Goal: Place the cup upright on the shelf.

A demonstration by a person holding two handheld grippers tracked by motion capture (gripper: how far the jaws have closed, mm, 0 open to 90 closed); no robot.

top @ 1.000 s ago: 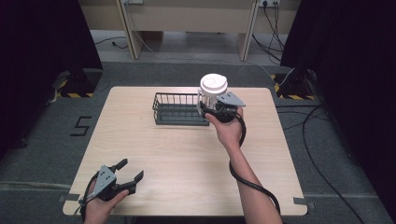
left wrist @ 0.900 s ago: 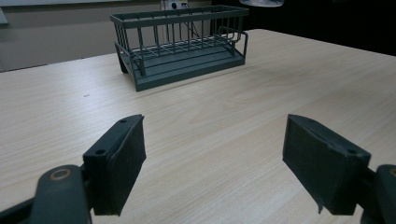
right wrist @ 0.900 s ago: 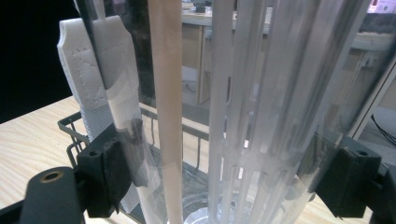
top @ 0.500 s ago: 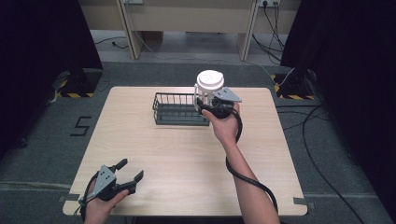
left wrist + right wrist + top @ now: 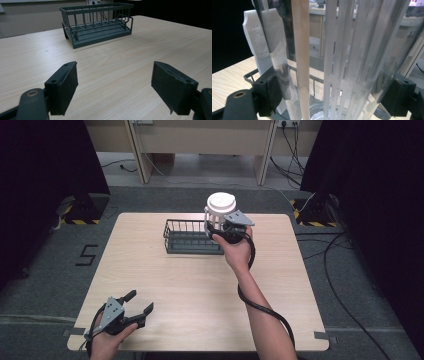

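A clear ribbed canister with a white lid is held upright over the right end of a dark wire basket. My right gripper is shut on its lower body. In the right gripper view both pads press on the canister, and a beige strip and a white fabric strip run down its wall. The basket rim shows just below. My left gripper rests open near the table's front left corner with nothing between its jaws. In the left gripper view the left gripper faces the empty basket.
The light wooden table has bare surface between the basket and the left gripper. A black cable trails from the right gripper along the forearm. Dark curtains, floor cables and a wooden bench lie beyond the far edge.
My right gripper has carried the canister a little to the left and farther away, over the basket's right end. The left gripper has stayed where it was.
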